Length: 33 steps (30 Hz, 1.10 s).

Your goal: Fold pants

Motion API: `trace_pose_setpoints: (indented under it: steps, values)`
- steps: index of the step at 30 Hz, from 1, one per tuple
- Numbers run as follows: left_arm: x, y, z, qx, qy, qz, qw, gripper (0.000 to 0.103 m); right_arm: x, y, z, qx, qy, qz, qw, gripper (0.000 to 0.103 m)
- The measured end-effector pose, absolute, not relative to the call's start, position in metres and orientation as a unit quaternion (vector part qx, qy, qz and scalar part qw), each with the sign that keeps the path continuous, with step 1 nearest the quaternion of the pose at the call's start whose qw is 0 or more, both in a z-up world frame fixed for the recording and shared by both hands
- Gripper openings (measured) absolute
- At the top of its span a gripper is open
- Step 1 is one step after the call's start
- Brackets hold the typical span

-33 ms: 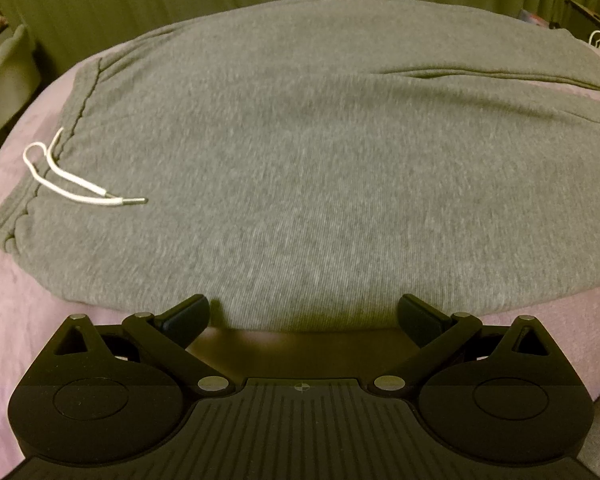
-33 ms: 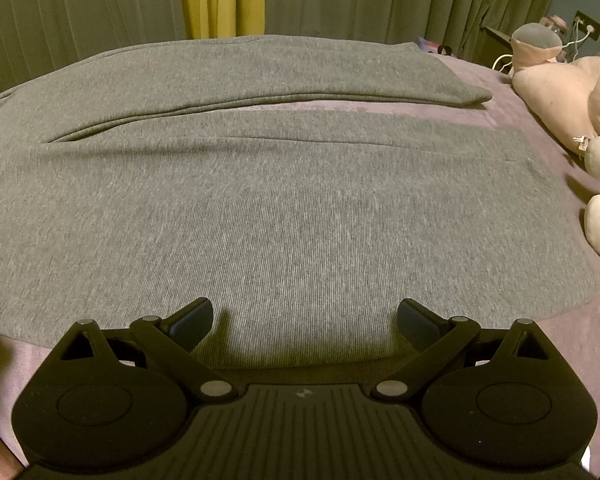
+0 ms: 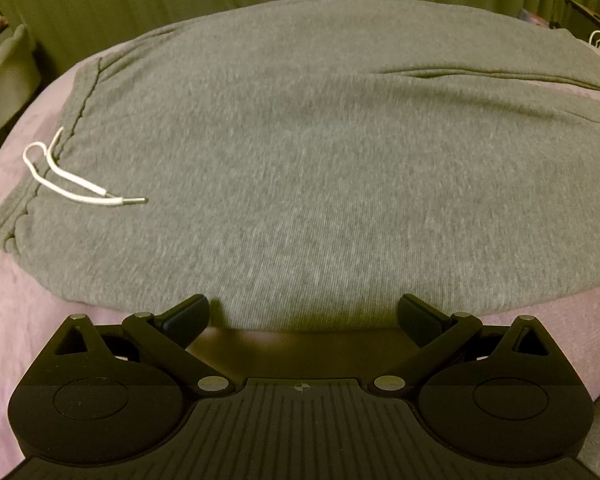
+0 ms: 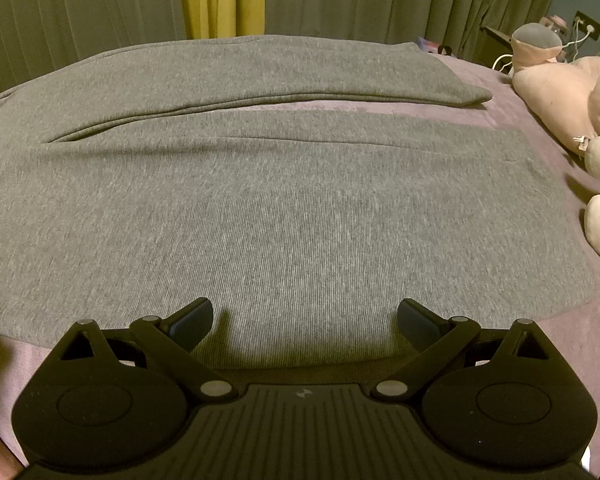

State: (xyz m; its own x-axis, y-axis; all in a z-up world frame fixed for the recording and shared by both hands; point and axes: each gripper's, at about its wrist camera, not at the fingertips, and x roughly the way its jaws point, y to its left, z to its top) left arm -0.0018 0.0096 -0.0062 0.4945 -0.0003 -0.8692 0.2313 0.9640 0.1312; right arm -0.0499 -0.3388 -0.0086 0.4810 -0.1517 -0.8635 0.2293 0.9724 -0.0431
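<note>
Left wrist view has the left gripper point(image 3: 303, 312) spread wide at the pants point(image 3: 300, 160) near hem, the right gripper point(image 4: 305, 314) likewise empty — pinching only the top layer would probably drag the fold crooked.

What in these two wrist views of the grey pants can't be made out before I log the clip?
- Left wrist view: the pants run off the right edge, so the leg ends are cut off.
- Right wrist view: the waistband is cut off at the left edge; the drawstring shows only in the left view.
- Both views: the left gripper and right gripper bodies hide the near bed edge.
</note>
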Motion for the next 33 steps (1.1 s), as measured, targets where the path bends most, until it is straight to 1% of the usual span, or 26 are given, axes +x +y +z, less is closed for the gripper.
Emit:
trace_pose_setpoints:
  steps: [33]
  values:
    - [0.0005, 0.0087, -0.0076, 0.119, 0.506, -0.066, 0.852, 0.103, -0.0487, -0.3406, -0.0111, 0.041, 0.502, -0.108, 0.857, 0.099]
